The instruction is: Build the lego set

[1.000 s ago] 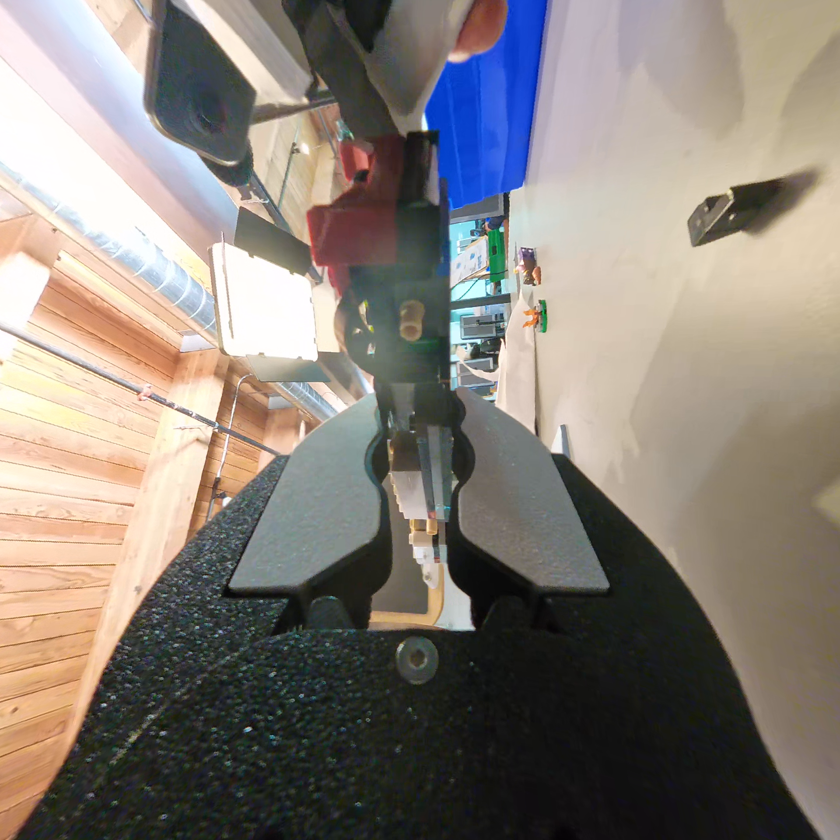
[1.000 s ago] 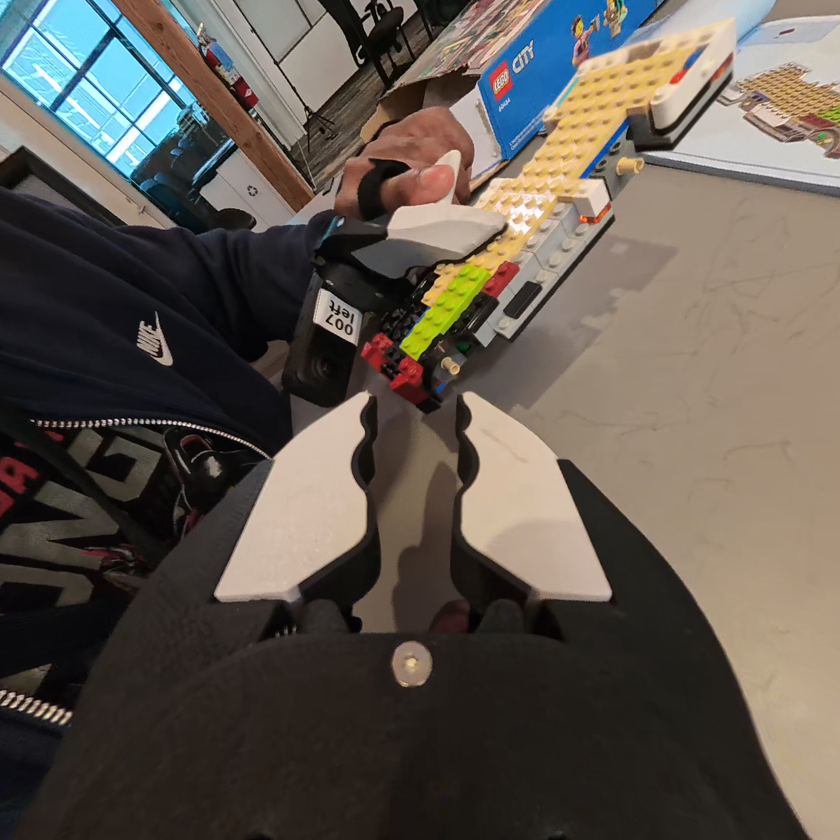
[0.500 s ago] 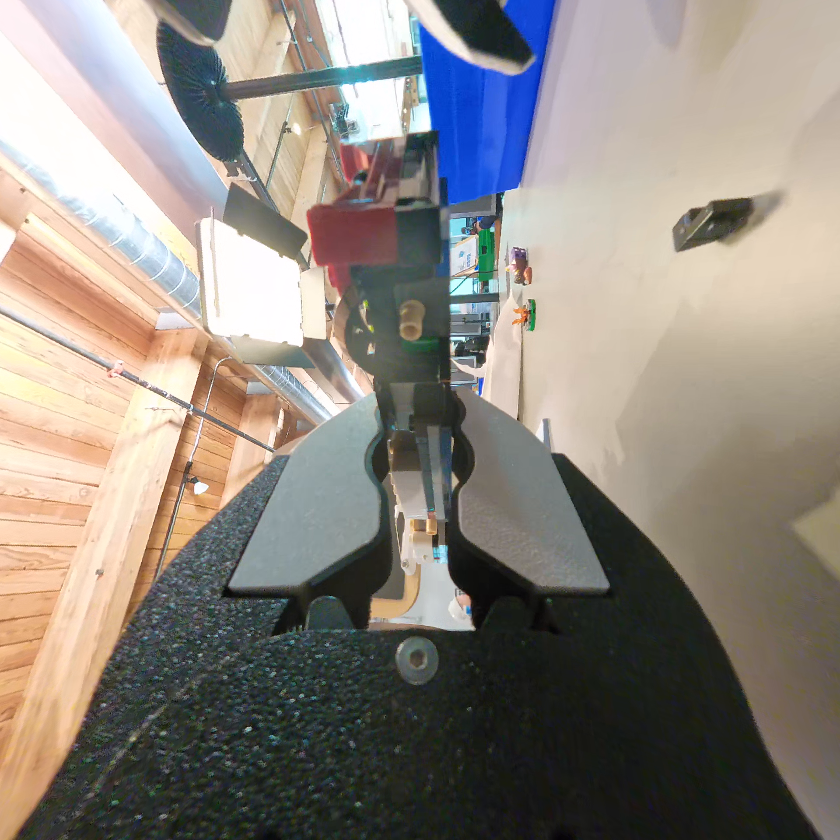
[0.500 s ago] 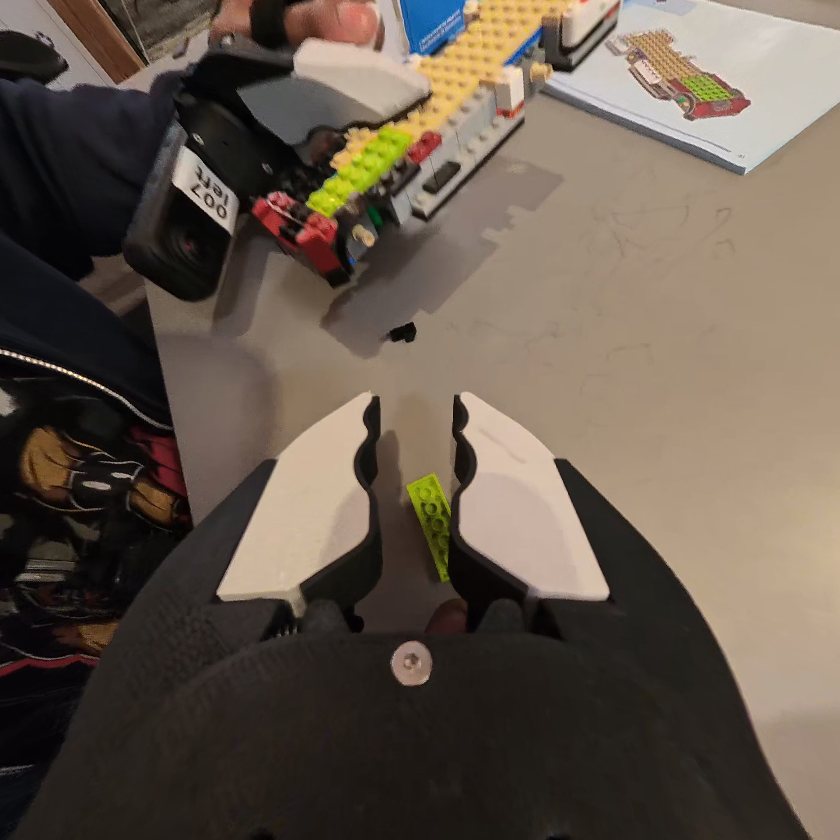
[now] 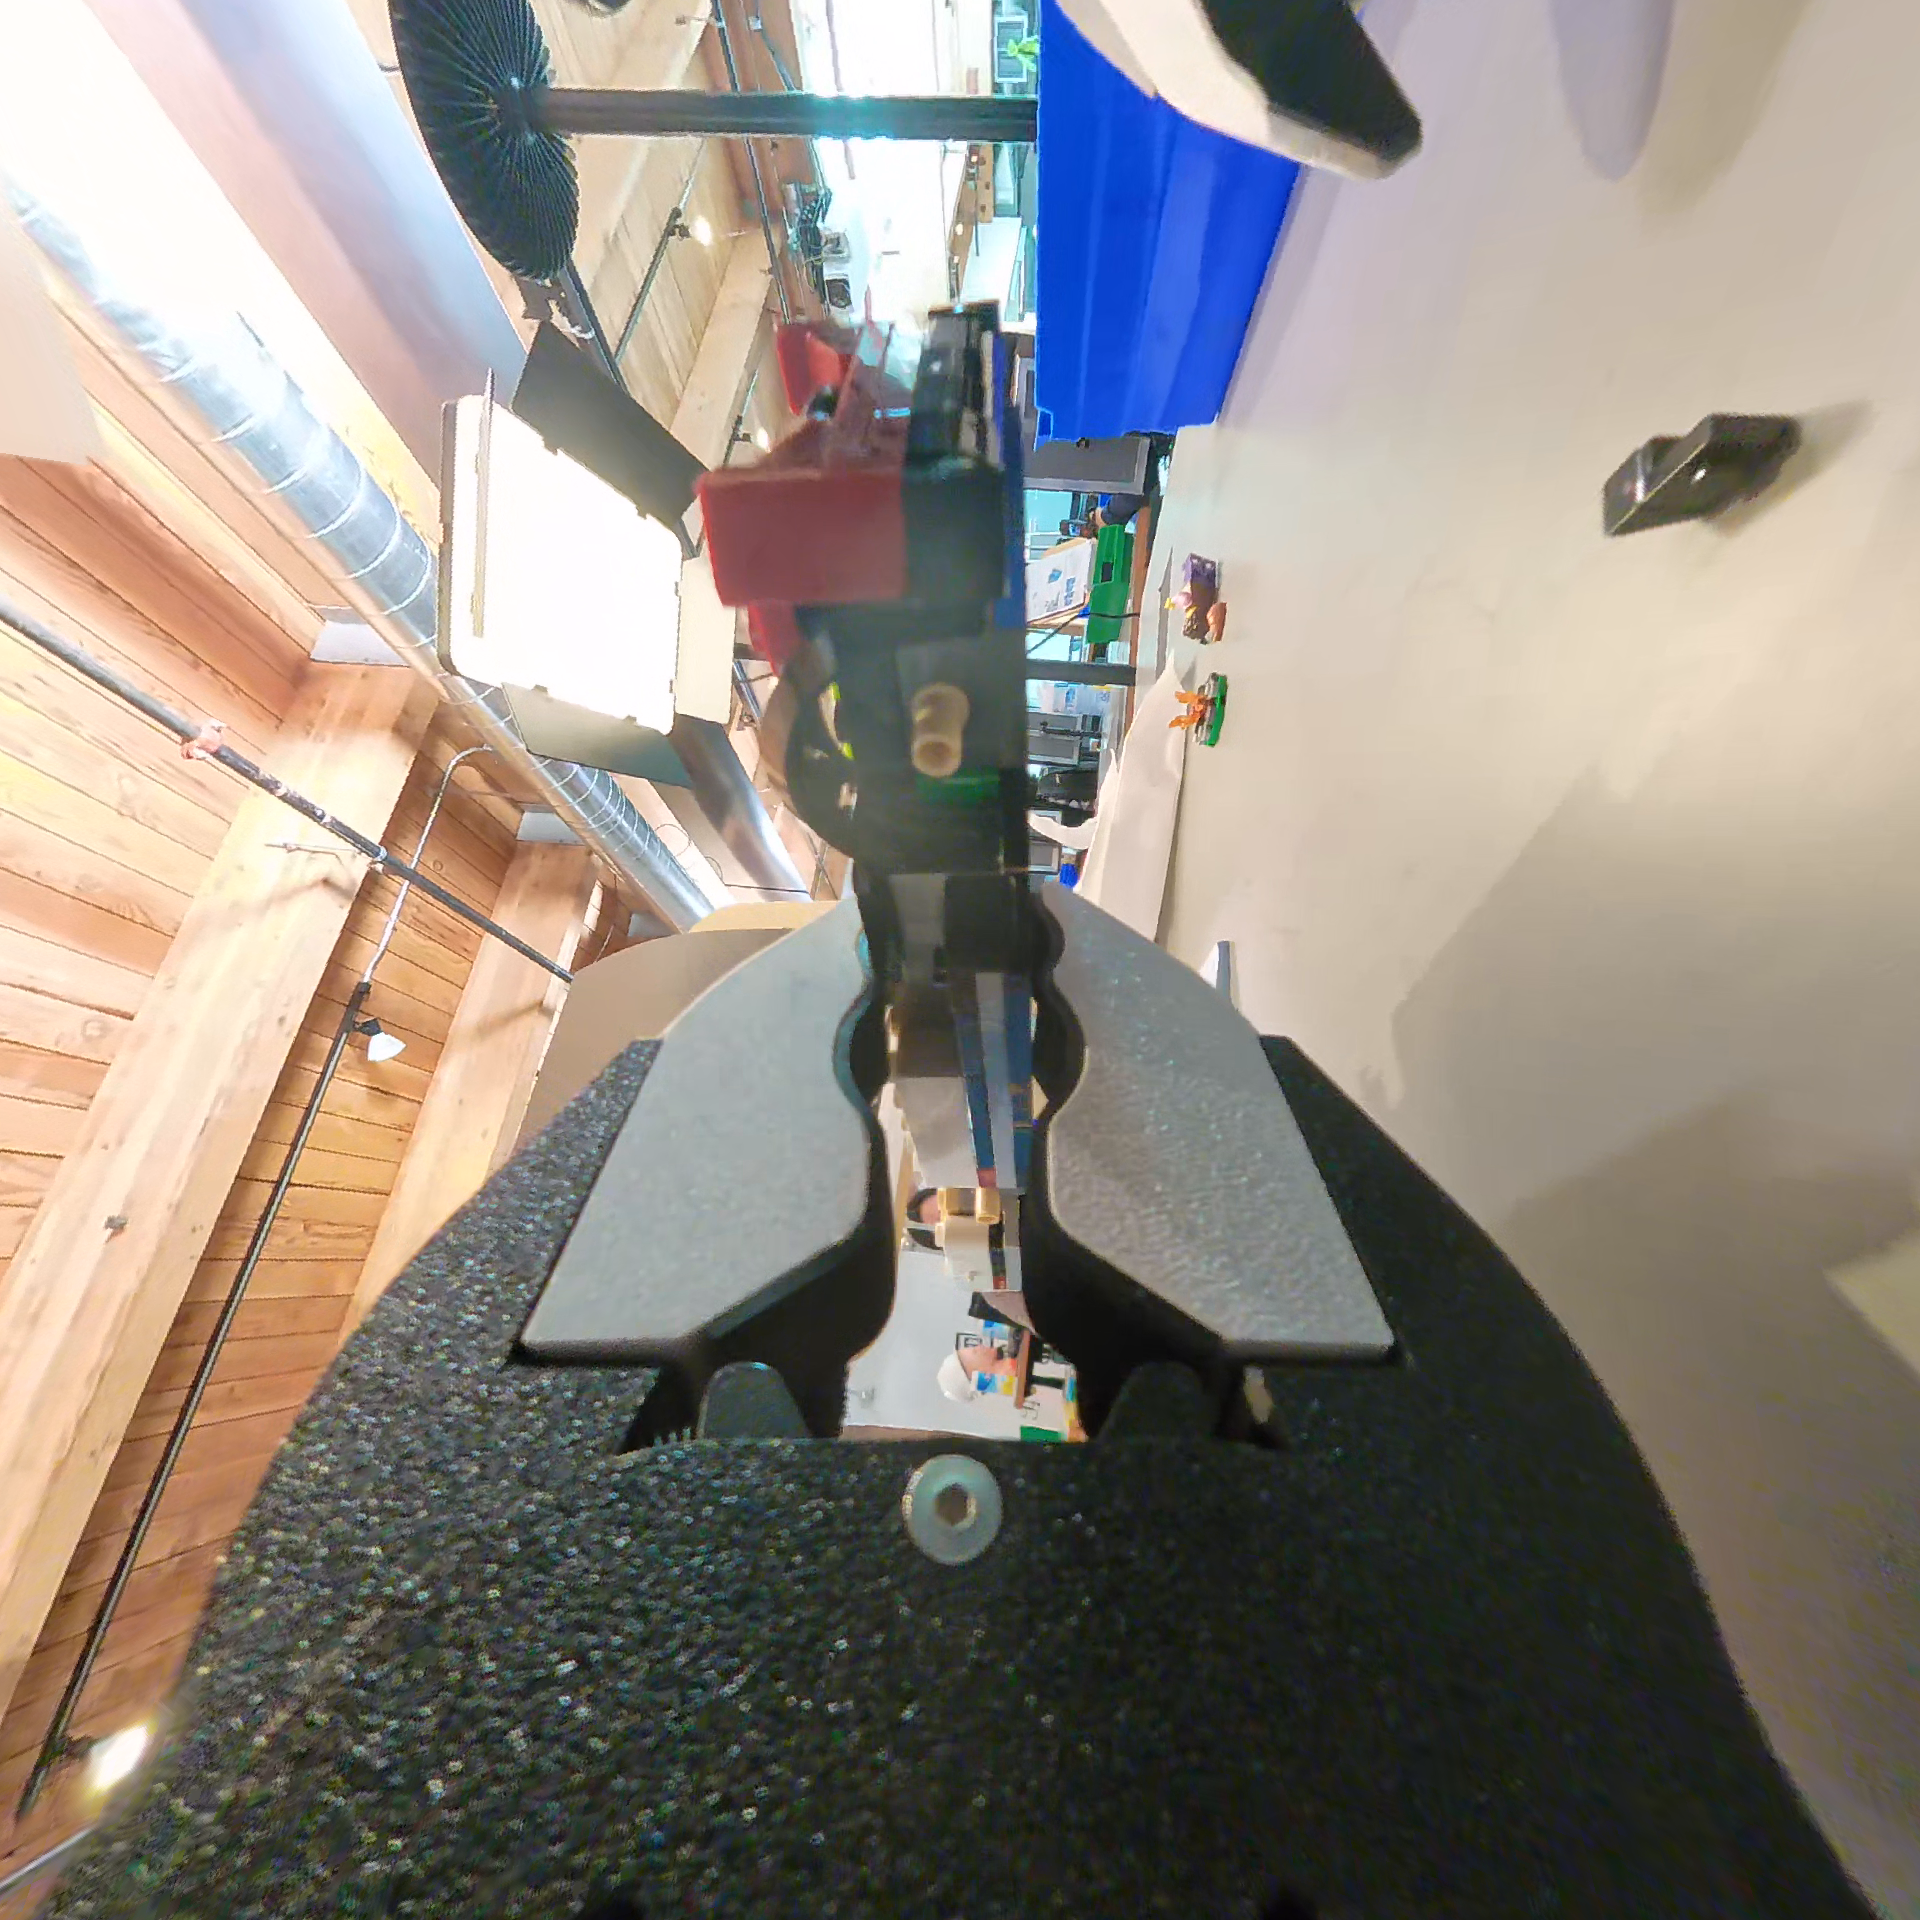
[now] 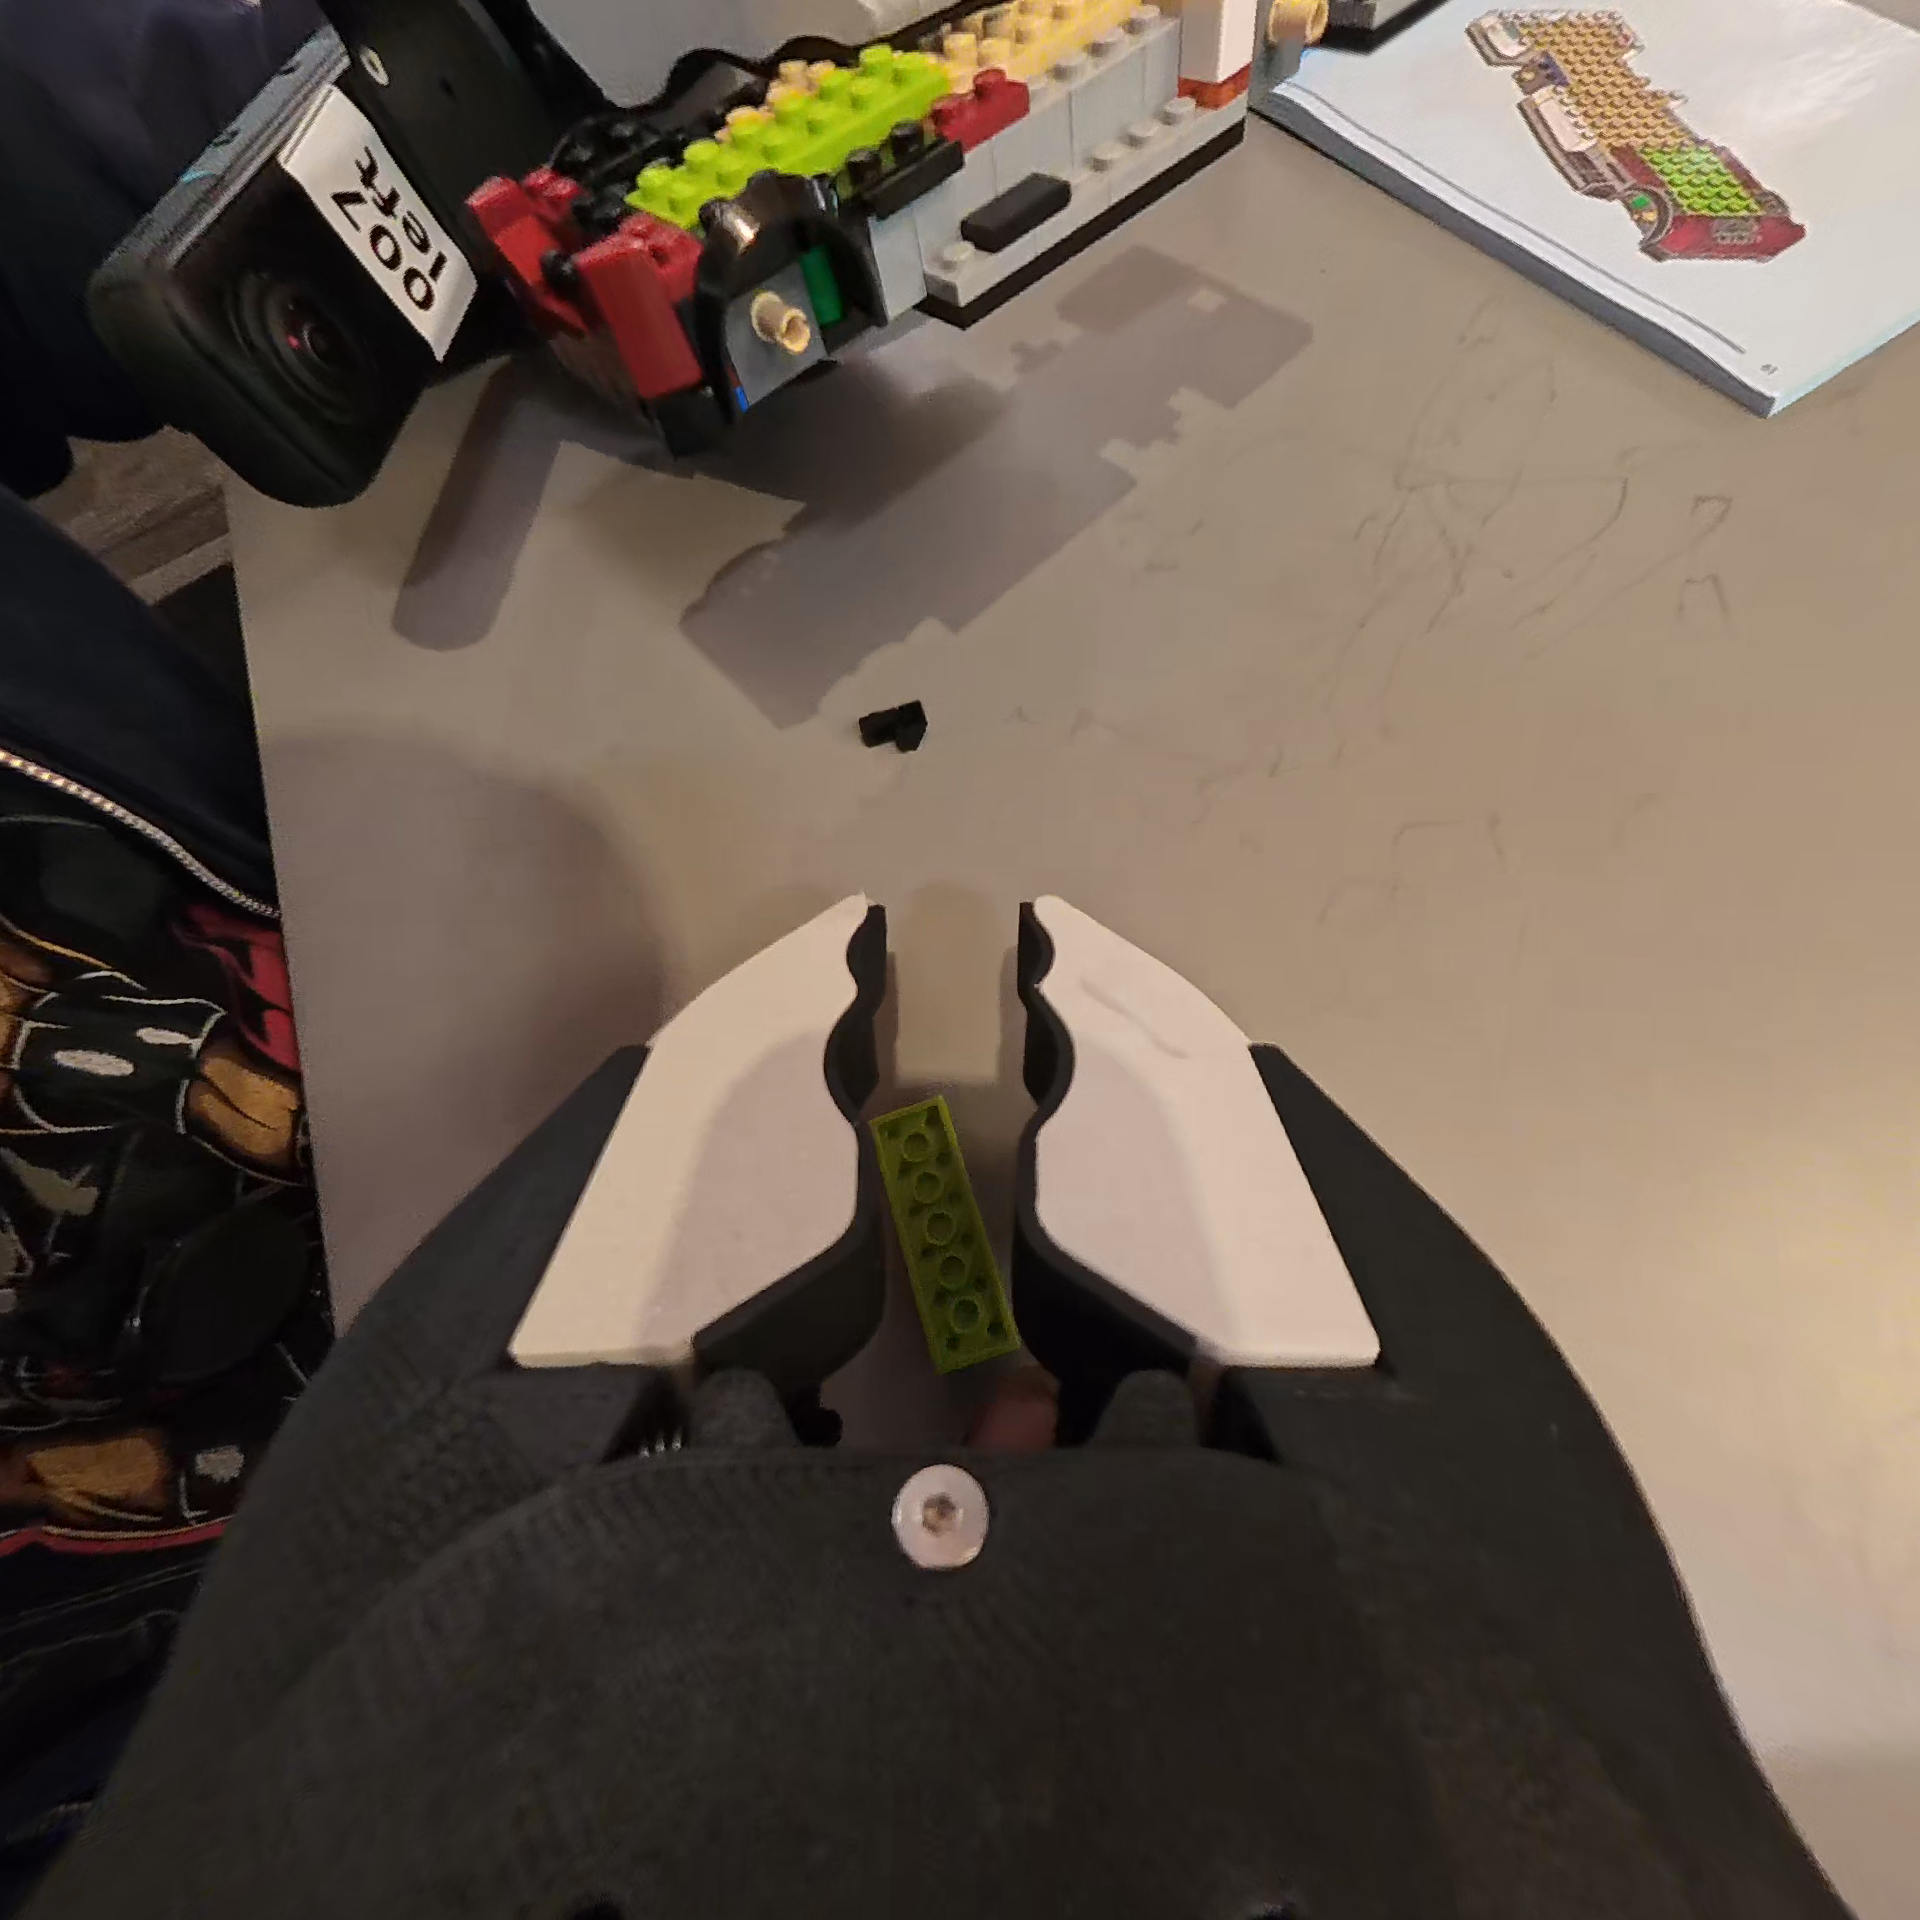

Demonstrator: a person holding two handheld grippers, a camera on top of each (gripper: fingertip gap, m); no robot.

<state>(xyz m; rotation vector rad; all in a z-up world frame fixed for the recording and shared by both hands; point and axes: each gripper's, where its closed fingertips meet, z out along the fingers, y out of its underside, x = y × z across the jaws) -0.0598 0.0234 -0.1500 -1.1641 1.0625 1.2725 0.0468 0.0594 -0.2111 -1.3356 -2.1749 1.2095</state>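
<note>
My left gripper point(image 5: 956, 935) is shut on a long brick-built model point(image 5: 935, 644), with both pads pressed on its grey and blue edge. It holds the model above the grey table. The right wrist view shows the model point(image 6: 831, 208) with a lime, red, tan and grey top. My right gripper point(image 6: 951, 914) is open over the table point(image 6: 1351, 727). A lime green plate point(image 6: 943, 1231) lies flat on the table between its fingers, well back from the tips. The pads do not press on it.
A small black piece point(image 6: 894, 727) lies on the table ahead of my right gripper and also shows in the left wrist view point(image 5: 1699, 473). An open instruction booklet point(image 6: 1621, 177) lies at the far right. A blue box point(image 5: 1132, 260) and small brick figures point(image 5: 1205, 707) stand farther off. My hands' fingertips stand some 12 cm from each other. My right tips are roughly 6 cm from the small black piece point(image 6: 894, 727). Look for it in the left wrist view point(image 5: 1685, 469) too.
My right gripper drew back from the model and came down over the lime plate, which now lies between its fingers; its jaws narrowed a little. My left gripper kept its hold on the model.
</note>
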